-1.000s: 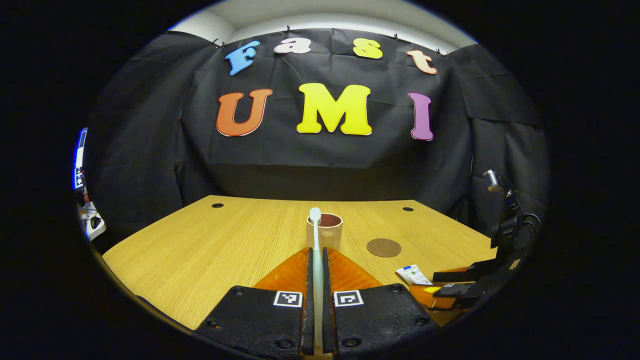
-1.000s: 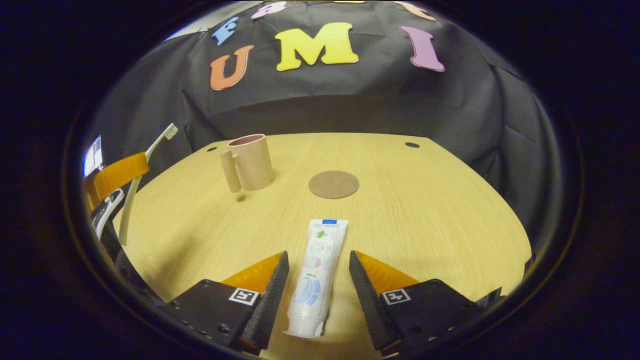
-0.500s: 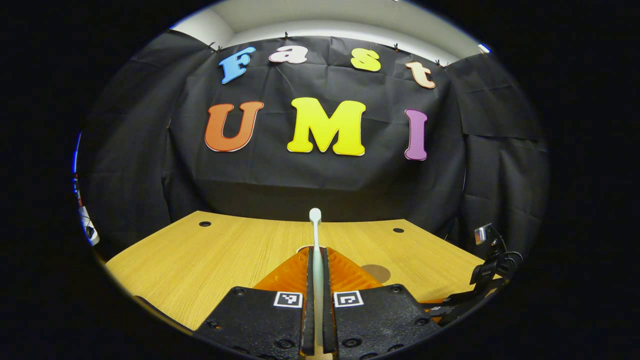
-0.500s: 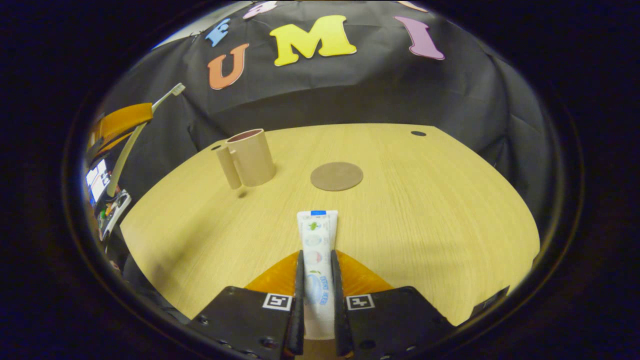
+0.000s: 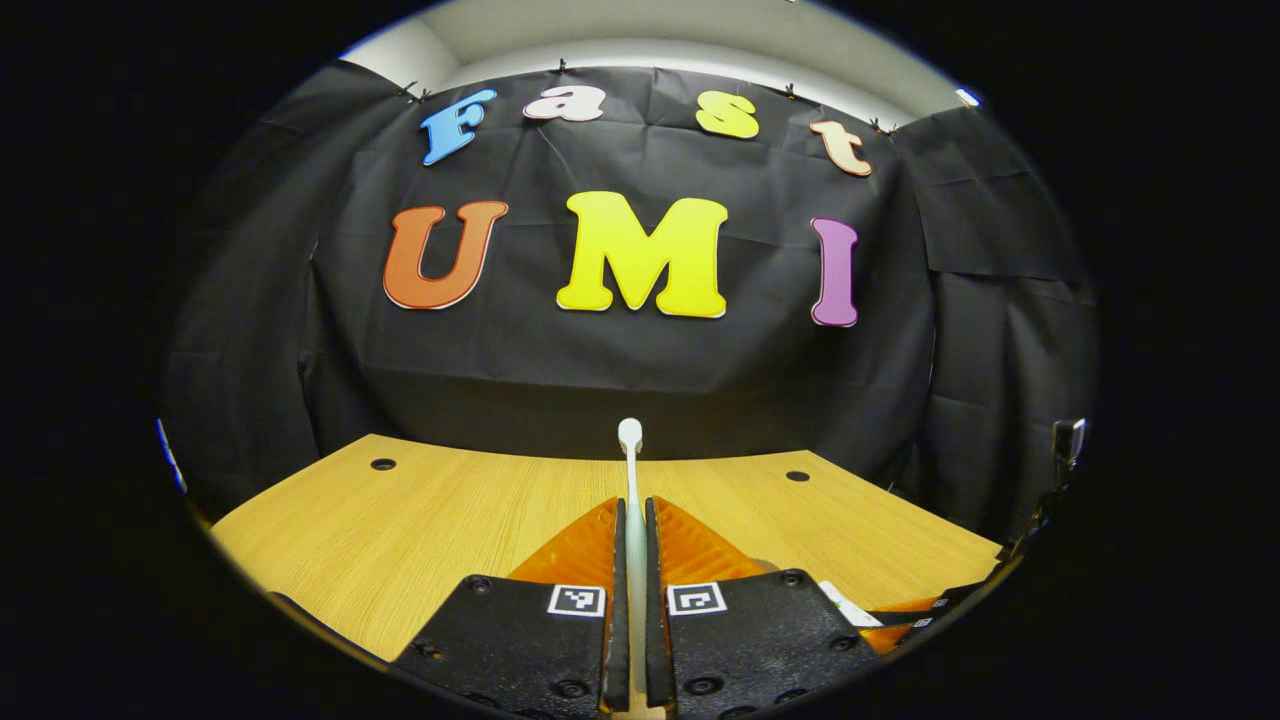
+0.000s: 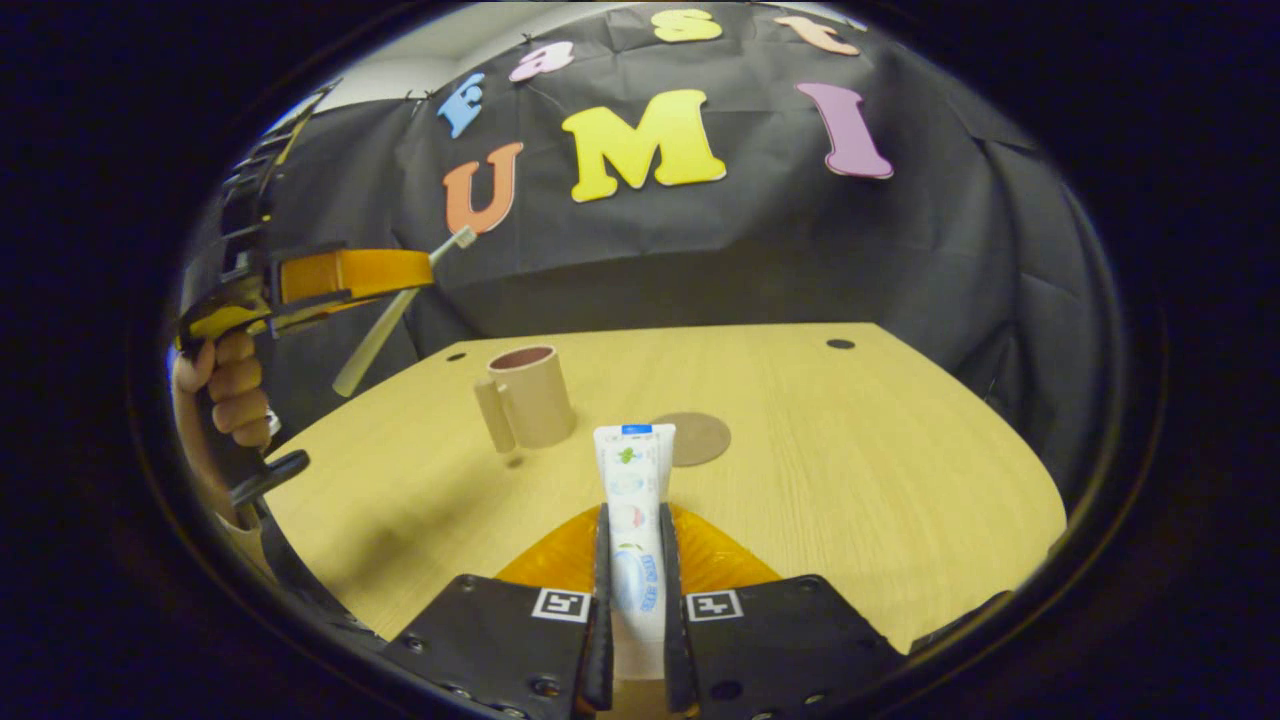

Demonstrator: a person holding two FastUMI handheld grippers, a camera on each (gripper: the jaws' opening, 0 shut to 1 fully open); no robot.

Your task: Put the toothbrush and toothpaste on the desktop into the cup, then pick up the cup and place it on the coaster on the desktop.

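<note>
While up above the desk [image 5: 400,530], holds the toothbrush [image 5: 631,470] tight in the left gripper [image 5: 631,560], both fingers [image 5: 590,545] pressed on the thin white handle with almost no gap. Pokes the brush head out at 12 o'clock past the fingertips, in front of the black cloth wall [image 5: 620,370]. Shows a bit of the other gripper down at 4 o'clock in the left gripper view, with a white end of the toothpaste sticking out of it.

Squeezes the toothpaste [image 6: 633,490] in the right gripper [image 6: 632,570], fingers [image 6: 602,590] close on both flat sides of the tube, so narrow, not wide. Sticks the tube out at 12 o'clock, with its blue-edged end on top. Cannot tell from the right gripper view how high the tube is off the desk.

Stands the cup [image 6: 530,397] upright on the desk at about 11 o'clock from the right gripper, past the tube tip and a little apart from it, handle toward the camera. Lies the round brown coaster [image 6: 700,438] flat at about 1 o'clock, just beside the cup and partly behind the tube. Shows the left gripper far off at 10 o'clock in the right gripper view, high above the desk, held by a hand [image 6: 232,385], with the toothbrush slanting through it, well apart from the cup.
</note>
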